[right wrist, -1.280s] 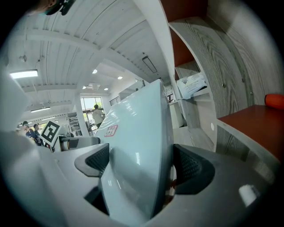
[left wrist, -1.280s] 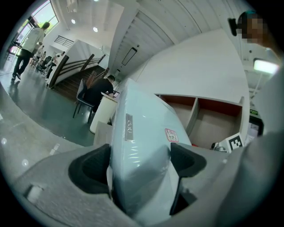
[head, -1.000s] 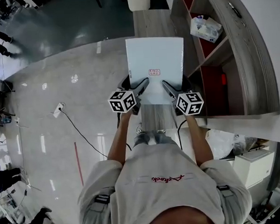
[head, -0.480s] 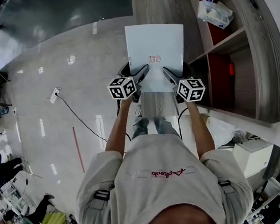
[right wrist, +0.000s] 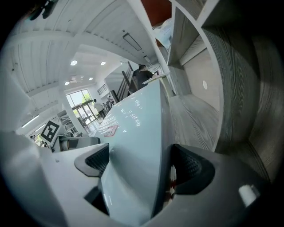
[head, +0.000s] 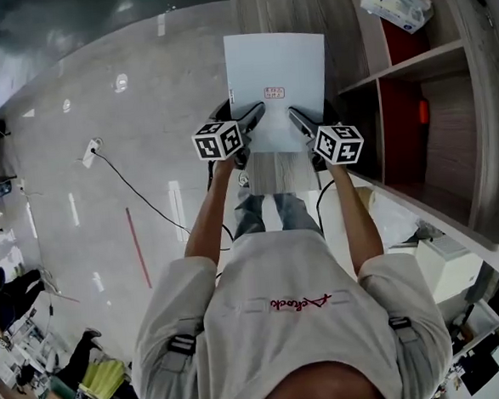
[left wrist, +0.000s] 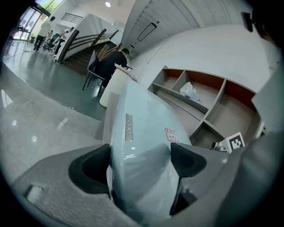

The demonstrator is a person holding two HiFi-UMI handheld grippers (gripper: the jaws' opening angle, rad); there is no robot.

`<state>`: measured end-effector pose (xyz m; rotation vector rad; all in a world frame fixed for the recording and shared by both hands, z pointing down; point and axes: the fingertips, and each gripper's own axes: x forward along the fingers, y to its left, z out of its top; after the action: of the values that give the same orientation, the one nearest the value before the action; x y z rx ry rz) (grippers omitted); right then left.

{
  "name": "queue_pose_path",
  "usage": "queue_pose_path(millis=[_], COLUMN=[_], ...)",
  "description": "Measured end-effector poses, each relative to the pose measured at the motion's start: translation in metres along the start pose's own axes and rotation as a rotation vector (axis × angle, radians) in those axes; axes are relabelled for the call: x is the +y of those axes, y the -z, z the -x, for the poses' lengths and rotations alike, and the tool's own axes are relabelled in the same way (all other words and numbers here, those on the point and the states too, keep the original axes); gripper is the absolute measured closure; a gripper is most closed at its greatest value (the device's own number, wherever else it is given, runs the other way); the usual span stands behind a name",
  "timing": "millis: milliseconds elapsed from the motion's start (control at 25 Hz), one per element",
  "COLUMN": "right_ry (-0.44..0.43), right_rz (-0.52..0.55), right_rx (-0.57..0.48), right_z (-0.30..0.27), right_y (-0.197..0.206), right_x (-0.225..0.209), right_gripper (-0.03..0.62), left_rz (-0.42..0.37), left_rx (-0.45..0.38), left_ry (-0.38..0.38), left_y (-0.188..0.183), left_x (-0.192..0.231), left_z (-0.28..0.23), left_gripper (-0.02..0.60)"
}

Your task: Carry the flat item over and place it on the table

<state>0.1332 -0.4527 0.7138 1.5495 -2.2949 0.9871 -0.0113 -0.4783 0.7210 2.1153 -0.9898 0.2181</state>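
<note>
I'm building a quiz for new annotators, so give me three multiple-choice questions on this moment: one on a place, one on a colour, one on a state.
1. In the head view, where does the wooden shelf unit stand?
A. at the person's left
B. at the person's right
C. behind the person

2. What colour is the small sticker on the flat panel?
A. green
B. red
C. black

3. How is the flat panel held?
A. by one gripper alone
B. not at all; it lies on the floor
C. by the left gripper and the right gripper together

Answers:
1 B: the shelves fill the right side of the head view.
2 B: the print is red against the pale panel.
3 C: each gripper view shows the panel clamped between its jaws.
</note>
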Motion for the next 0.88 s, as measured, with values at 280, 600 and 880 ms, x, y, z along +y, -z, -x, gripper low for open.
queue_pose_path(millis=[280, 600, 880], right_ry=[0.017, 0.020, 0.018], right_rz=[-0.037, -0.082, -0.158], right_rx=[0.059, 0.130, 0.176], right_z=[-0.020, -0.040, -0.052], right_y=[0.021, 0.036, 0.047], right_x=[-0.016, -0.033, -0.043], right_gripper=[0.134, 0.134, 0.134], left_rz=[0.047, 0.081, 0.090], left_rx=[0.066, 0.126, 0.193], left_ry=[-0.019, -0.054, -0.084], left_y=[0.020, 0.033, 0.038], left_x=[0.020, 0.038, 0.046], left_z=[-0.020, -0.038, -0.049], left_gripper=[0.146, 0.146, 0.146])
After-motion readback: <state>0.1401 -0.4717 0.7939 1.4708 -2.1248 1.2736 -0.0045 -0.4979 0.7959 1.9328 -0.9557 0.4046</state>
